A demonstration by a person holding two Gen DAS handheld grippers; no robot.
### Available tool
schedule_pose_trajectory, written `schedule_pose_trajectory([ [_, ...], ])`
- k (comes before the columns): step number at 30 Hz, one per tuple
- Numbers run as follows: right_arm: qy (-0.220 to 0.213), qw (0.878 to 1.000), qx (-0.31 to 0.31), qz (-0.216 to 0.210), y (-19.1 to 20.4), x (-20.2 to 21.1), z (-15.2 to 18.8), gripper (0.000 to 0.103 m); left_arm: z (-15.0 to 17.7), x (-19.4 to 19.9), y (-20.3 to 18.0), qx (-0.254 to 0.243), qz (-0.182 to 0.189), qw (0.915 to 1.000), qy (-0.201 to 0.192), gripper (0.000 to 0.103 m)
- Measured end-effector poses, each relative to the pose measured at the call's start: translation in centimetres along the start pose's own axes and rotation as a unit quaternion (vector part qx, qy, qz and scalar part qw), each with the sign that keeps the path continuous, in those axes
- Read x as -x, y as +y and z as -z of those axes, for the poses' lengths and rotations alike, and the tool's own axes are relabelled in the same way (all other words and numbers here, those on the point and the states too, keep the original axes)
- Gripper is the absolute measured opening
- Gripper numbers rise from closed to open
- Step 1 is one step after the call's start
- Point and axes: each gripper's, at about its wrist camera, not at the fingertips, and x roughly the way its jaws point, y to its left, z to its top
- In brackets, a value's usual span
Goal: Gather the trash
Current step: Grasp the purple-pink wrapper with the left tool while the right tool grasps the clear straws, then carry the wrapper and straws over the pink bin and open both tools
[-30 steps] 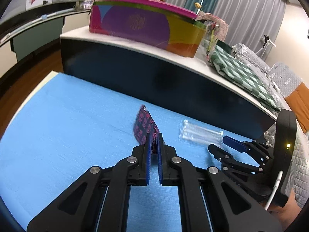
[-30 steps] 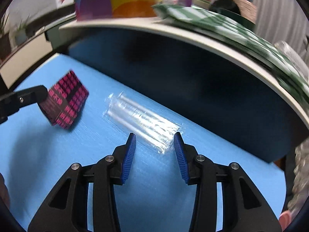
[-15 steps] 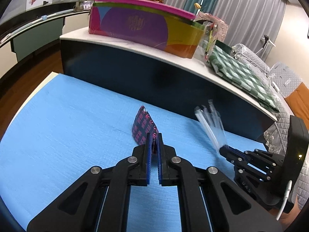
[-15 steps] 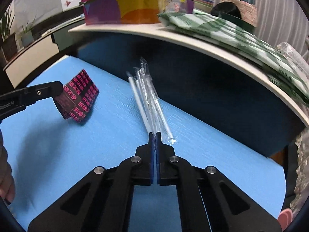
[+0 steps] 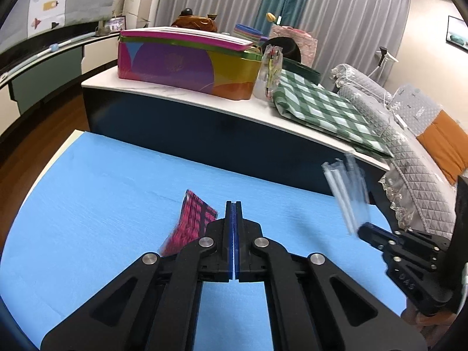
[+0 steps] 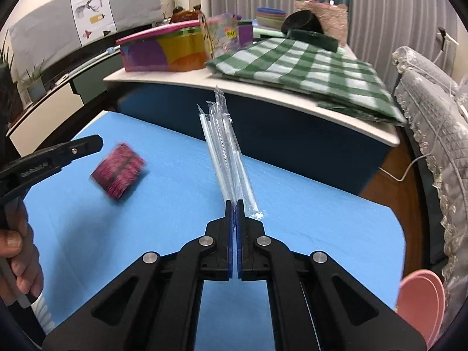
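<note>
My right gripper (image 6: 234,204) is shut on a clear plastic packet of straws (image 6: 223,146) and holds it upright above the blue table cover (image 6: 175,210); the packet also shows blurred in the left wrist view (image 5: 348,193). My left gripper (image 5: 234,204) has its jaws closed with nothing between them. The pink-and-black wrapper (image 5: 193,225) is loose just left of the left fingertips, blurred, over the blue cover. In the right wrist view the wrapper (image 6: 118,172) is apart from the left gripper (image 6: 93,143).
A raised white-topped counter (image 5: 181,96) runs behind the blue table, with a colourful box (image 5: 187,67) and a green checked cloth (image 5: 324,111) on it. A quilted grey sofa (image 5: 409,152) is at right. A pink bin rim (image 6: 421,304) shows at lower right.
My right gripper closed on the straw packet and lifted it off the table. The pink-and-black wrapper left my left gripper's jaws and now is loose beside them, blurred in motion.
</note>
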Motion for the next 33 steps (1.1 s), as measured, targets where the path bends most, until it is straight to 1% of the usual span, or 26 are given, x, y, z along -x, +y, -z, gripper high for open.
schedule_pose_trajectory([
  [2, -0.005, 1.000, 0.000, 0.005, -0.2, 1.4, 0.4, 0.002, 0.2, 0.3, 1.0, 0.018, 0.005, 0.9998, -0.001, 0.000],
  [4, -0.008, 1.000, -0.006, 0.006, -0.5, 2.9, 0.9, 0.002, 0.2, 0.0, 2.6, 0.040, 0.006, 0.9991, 0.011, 0.000],
  [5, -0.010, 1.000, -0.011, 0.008, -0.8, 3.8, 1.2, 0.002, 0.3, -0.3, 3.6, 0.053, 0.003, 0.9984, 0.018, 0.000],
  [7, -0.013, 1.000, -0.018, 0.012, -1.3, 5.3, 1.9, 0.002, 0.5, -0.4, 5.0, 0.069, -0.007, 0.9974, 0.019, 0.000],
  [8, -0.015, 0.999, -0.026, 0.013, -1.7, 6.2, 2.3, 0.002, 0.6, -0.5, 5.7, 0.078, -0.008, 0.9967, 0.020, 0.003],
  [10, -0.016, 0.999, -0.038, 0.013, -2.3, 7.5, 2.8, 0.002, 0.7, -0.8, 6.5, 0.088, -0.009, 0.9958, 0.021, 0.017],
  [11, -0.018, 0.999, -0.043, 0.014, -2.7, 8.2, 3.1, 0.002, 0.7, -1.0, 6.7, 0.091, -0.009, 0.9956, 0.020, 0.030],
  [12, -0.021, 0.998, -0.052, 0.013, -3.1, 9.0, 3.5, 0.002, 0.7, -1.1, 6.8, 0.091, -0.009, 0.9957, 0.018, 0.035],
  [16, -0.028, 0.997, -0.073, 0.007, -4.1, 10.4, 4.3, 0.002, 0.8, -2.2, 5.5, 0.067, -0.001, 0.9974, 0.025, 0.036],
  [19, -0.036, 0.995, -0.089, 0.003, -4.4, 11.0, 4.8, 0.002, 1.1, -3.3, 3.9, 0.033, -0.013, 0.9987, 0.036, 0.036],
  [22, -0.044, 0.994, -0.095, 0.007, -4.7, 11.3, 5.3, 0.002, 1.4, -4.1, 2.6, 0.009, -0.028, 0.9986, 0.044, 0.035],
  [24, -0.045, 0.994, -0.100, 0.013, -5.1, 11.4, 5.7, 0.002, 1.6, -4.4, 1.7, -0.010, -0.034, 0.9983, 0.047, 0.010],
  [27, -0.047, 0.993, -0.109, 0.019, -6.0, 11.7, 6.3, 0.002, 1.7, -4.4, 0.3, -0.026, -0.036, 0.9979, 0.047, 0.008],
  [33, -0.052, 0.990, -0.129, 0.036, -7.7, 12.6, 7.6, 0.002, 2.5, -3.4, -3.1, -0.062, -0.027, 0.9970, 0.038, 0.008],
])
